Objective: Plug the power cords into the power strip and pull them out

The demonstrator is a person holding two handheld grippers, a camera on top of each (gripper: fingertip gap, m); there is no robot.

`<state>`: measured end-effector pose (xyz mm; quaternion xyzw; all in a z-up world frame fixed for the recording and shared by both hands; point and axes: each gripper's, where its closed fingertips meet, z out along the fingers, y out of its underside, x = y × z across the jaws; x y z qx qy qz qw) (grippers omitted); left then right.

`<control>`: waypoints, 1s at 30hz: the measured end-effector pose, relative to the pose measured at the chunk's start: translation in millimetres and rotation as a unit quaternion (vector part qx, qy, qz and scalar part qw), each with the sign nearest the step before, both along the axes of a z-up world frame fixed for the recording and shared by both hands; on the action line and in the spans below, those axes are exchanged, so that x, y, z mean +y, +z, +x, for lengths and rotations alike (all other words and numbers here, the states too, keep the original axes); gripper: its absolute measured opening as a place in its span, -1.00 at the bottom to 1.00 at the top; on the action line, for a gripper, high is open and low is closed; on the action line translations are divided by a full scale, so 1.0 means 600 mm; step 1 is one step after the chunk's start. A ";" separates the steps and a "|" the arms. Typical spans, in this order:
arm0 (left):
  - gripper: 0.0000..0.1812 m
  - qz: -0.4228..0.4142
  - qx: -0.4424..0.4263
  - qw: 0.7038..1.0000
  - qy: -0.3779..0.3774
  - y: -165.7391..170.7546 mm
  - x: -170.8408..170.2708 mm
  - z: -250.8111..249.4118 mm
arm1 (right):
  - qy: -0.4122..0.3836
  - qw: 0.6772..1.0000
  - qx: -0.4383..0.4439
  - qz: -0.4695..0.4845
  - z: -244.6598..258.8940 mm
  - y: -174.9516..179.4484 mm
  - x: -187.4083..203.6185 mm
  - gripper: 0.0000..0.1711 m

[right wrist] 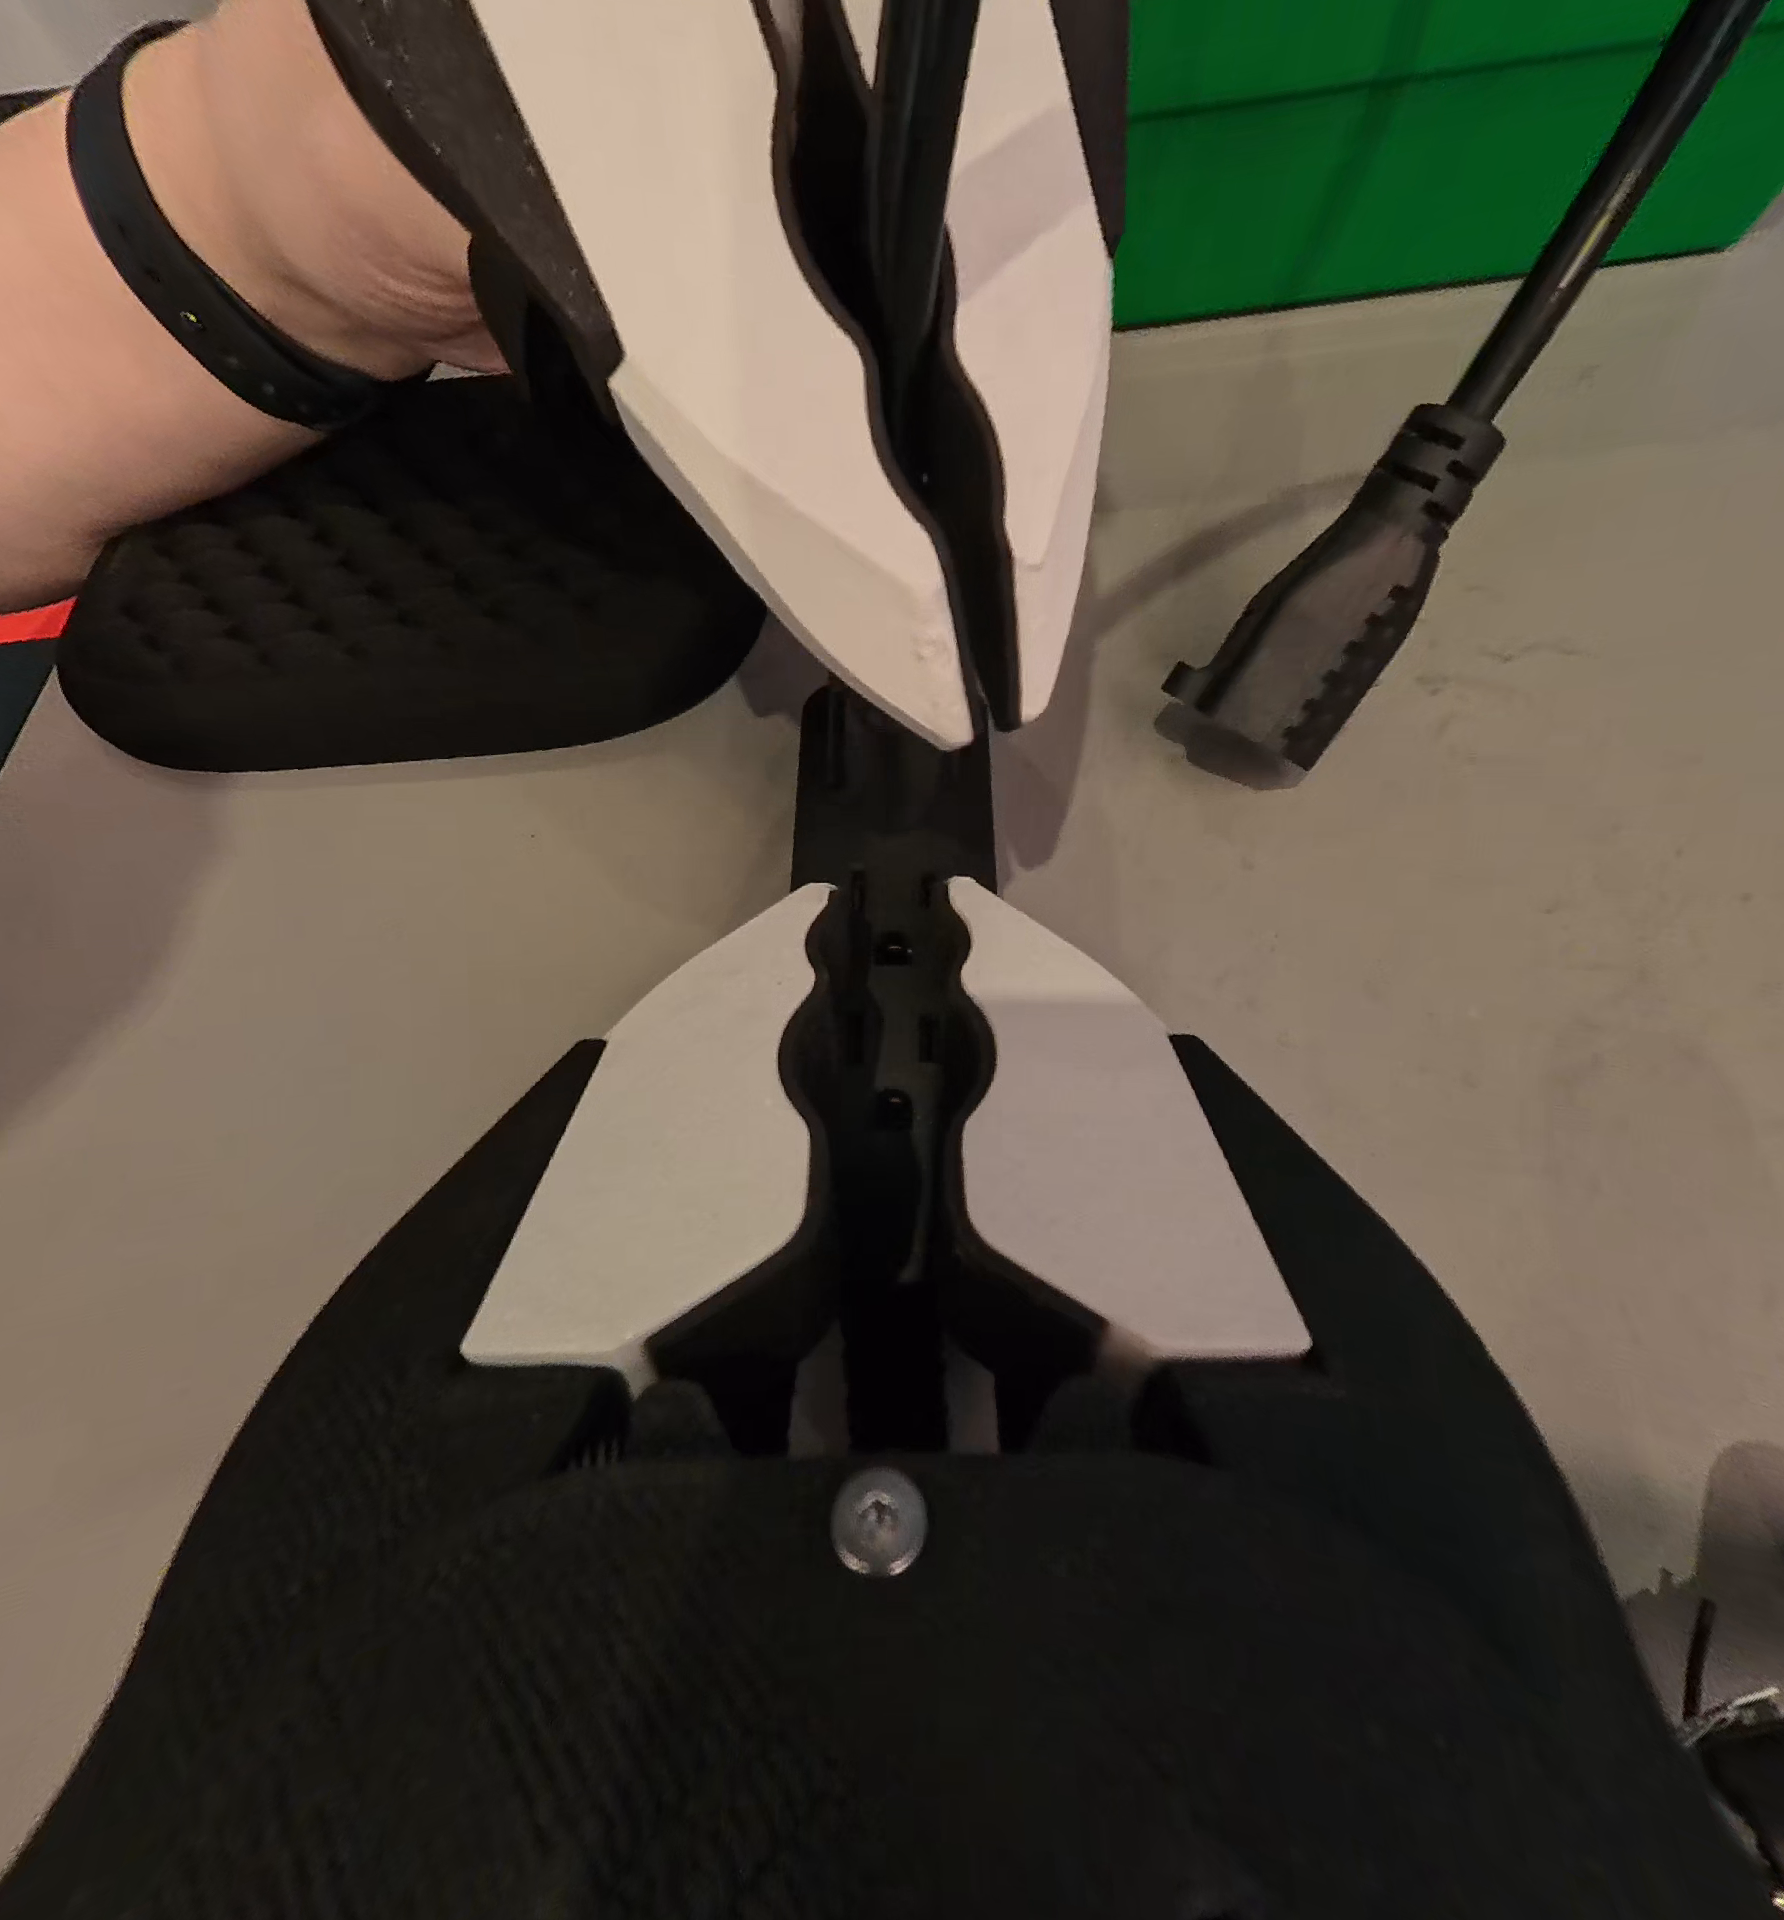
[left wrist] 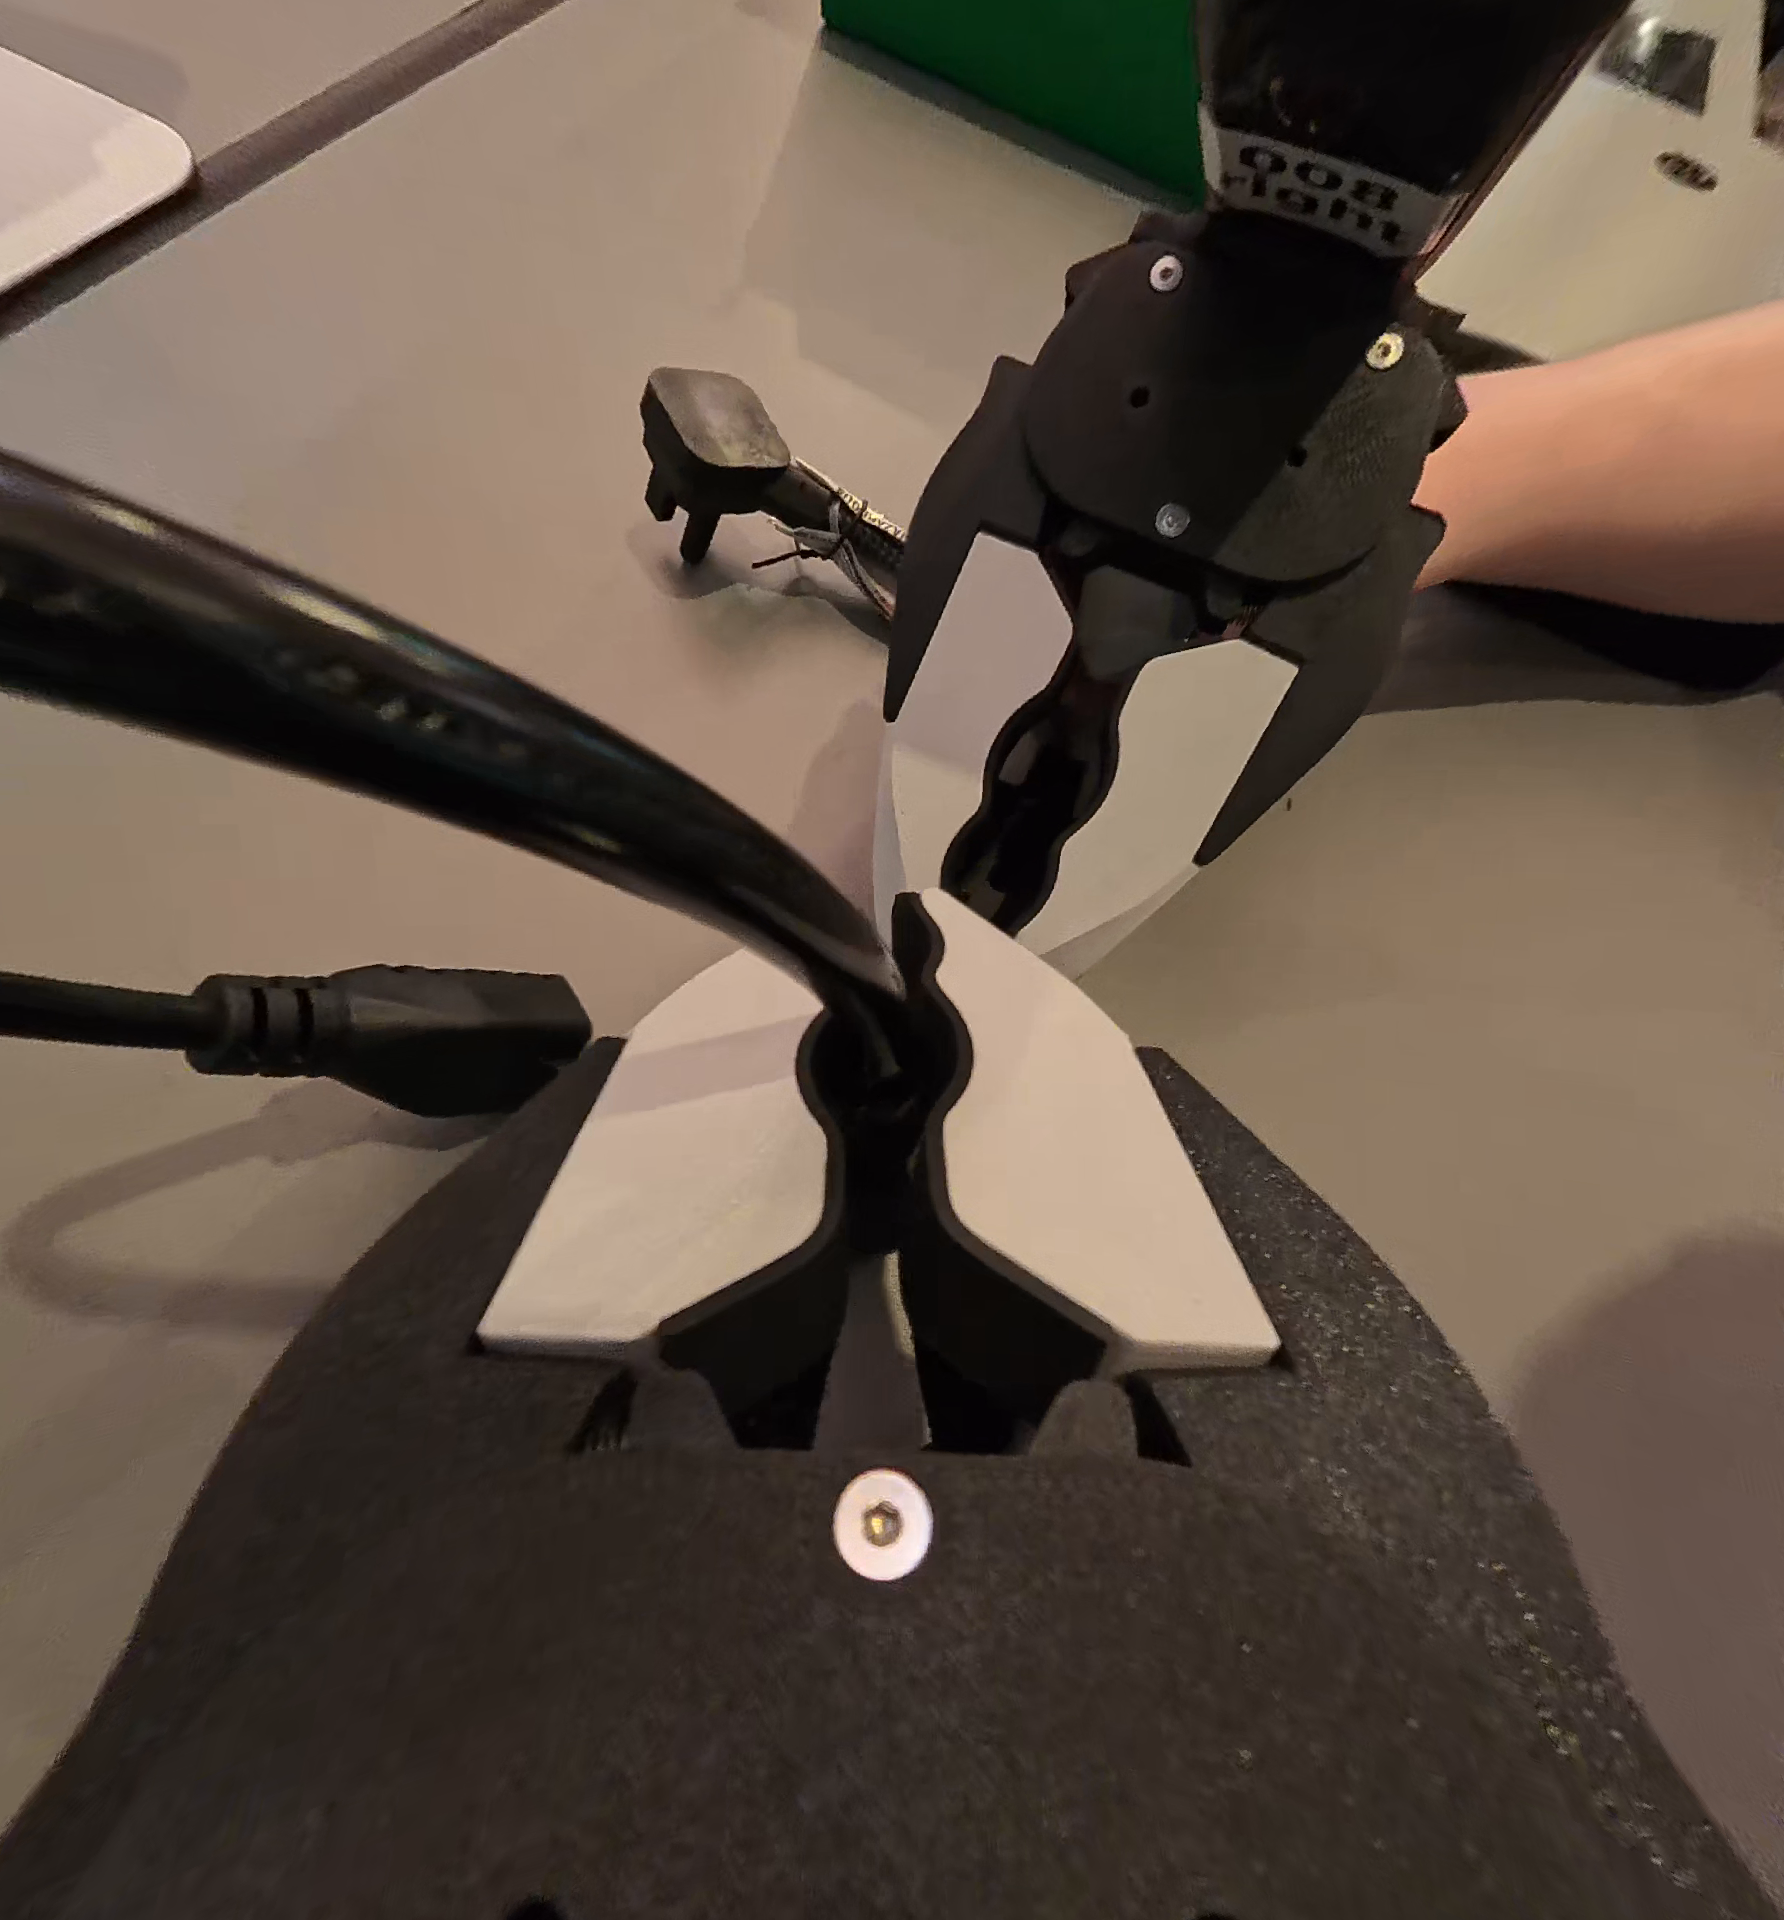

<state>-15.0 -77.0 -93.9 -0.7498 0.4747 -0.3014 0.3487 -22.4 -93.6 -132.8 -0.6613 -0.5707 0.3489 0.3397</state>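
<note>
The black power strip [right wrist: 893, 1039] is clamped between the white fingers of the right gripper [right wrist: 893, 894], at the centre of the right wrist view, its slots facing up. The left gripper [left wrist: 909, 935] is closed on a thick black cord [left wrist: 431, 686], which arcs away toward 9 o'clock in the left wrist view; its plug end is hidden between the fingers. Seen from the right wrist, the left gripper's tips sit at 12 o'clock, just above the strip's far end. Judged step: inserting or pulling this plug. The strip should be kept pinned flat, and the plug moved straight along the socket axis, no twisting. A second connector [right wrist: 1314, 634] lies at 2 o'clock on the grey table [right wrist: 1439, 1039]; a three-pin plug [left wrist: 711, 436] lies at 11 o'clock in the left view. A green box [right wrist: 1439, 156] stands at 1 o'clock.
</note>
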 end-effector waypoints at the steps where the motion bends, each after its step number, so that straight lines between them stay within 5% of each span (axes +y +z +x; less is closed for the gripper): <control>1: -0.94 0.008 0.008 1.000 0.003 0.000 0.001 0.001 | 0.000 1.000 0.000 0.000 0.000 0.000 0.000 -0.75; 6: -0.94 0.040 0.043 0.998 -0.007 -0.002 -0.001 0.012 | 0.002 1.000 0.001 0.002 0.001 0.001 -0.001 -0.75; 14: -0.94 -0.037 -0.040 0.998 -0.003 0.004 -0.001 0.000 | -0.003 1.000 0.001 -0.003 -0.001 0.000 0.001 -0.74; 20: -0.94 0.030 0.031 0.999 -0.007 -0.002 -0.001 0.002 | -0.001 1.000 -0.001 0.002 0.000 0.000 0.000 -0.74; 25: -0.92 0.018 -0.003 0.999 -0.050 -0.001 -0.015 0.004 | 0.002 1.000 -0.003 0.008 0.000 -0.001 -0.001 -0.75; 27: -0.73 -0.027 -0.044 0.996 -0.072 0.004 -0.028 0.003 | 0.002 1.000 -0.003 0.008 0.000 -0.001 -0.001 -0.75; 30: -0.45 -0.044 0.007 0.998 -0.046 -0.027 -0.012 -0.020 | 0.002 1.000 -0.003 0.009 0.000 0.000 -0.001 -0.75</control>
